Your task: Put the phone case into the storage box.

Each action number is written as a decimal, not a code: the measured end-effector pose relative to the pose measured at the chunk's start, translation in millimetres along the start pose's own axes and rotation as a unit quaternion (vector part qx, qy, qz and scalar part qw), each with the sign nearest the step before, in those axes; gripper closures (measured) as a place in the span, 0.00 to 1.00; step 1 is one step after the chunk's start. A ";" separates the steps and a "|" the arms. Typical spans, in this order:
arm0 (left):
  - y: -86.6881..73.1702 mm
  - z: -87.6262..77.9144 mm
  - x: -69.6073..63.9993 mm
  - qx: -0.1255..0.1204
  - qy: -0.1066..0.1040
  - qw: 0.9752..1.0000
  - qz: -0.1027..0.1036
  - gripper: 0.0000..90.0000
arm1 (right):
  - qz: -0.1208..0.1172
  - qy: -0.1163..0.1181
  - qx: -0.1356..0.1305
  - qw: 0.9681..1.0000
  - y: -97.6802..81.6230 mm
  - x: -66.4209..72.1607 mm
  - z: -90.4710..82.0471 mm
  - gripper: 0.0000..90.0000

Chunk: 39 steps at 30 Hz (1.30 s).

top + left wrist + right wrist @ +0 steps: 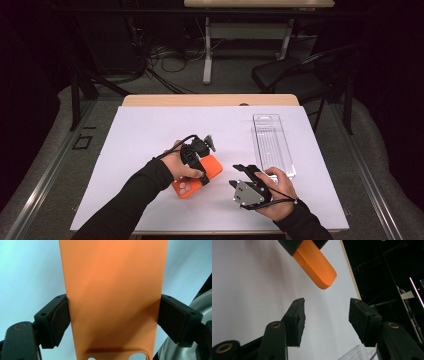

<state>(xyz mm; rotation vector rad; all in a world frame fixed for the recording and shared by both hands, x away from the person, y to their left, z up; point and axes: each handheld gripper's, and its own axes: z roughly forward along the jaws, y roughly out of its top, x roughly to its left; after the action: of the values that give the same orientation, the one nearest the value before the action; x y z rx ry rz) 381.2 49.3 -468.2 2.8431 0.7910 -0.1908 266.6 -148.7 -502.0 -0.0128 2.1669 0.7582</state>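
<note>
Left hand-held gripper [200, 162] clamps orange case [198, 176] across width, low over white sheet on desk [150, 100]. Right hand-held gripper [240, 176] empty, jaws apart, beside it. Keep left clamp steady; bring right squarely onto free end.

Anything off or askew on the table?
Nothing stands out. The left gripper clamps the orange phone case squarely across its sides; the case looks intact. The right gripper is open with nothing between its jaws. The clear plastic tray lies flat on the white sheet.
</note>
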 end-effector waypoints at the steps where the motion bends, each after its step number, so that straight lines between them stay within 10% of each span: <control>1: 0.3 -0.1 -0.2 0.001 0.000 1.000 0.000 0.18 | -0.004 0.000 0.001 1.000 0.5 0.2 0.6 0.52; 24: 12.0 5.2 -11.0 0.014 -0.013 1.000 0.020 0.18 | -0.098 -0.020 0.022 0.995 7.6 14.5 8.7 0.62; 39: 20.2 9.7 -19.5 0.022 -0.025 0.999 0.033 0.18 | -0.195 -0.026 0.028 0.980 8.1 22.8 17.2 0.66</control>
<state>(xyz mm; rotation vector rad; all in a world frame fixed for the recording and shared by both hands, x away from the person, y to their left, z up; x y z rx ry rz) 374.5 20.5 -471.4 2.8881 0.6911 -0.2705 261.6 -127.7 -522.3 -0.3733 2.0461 0.4663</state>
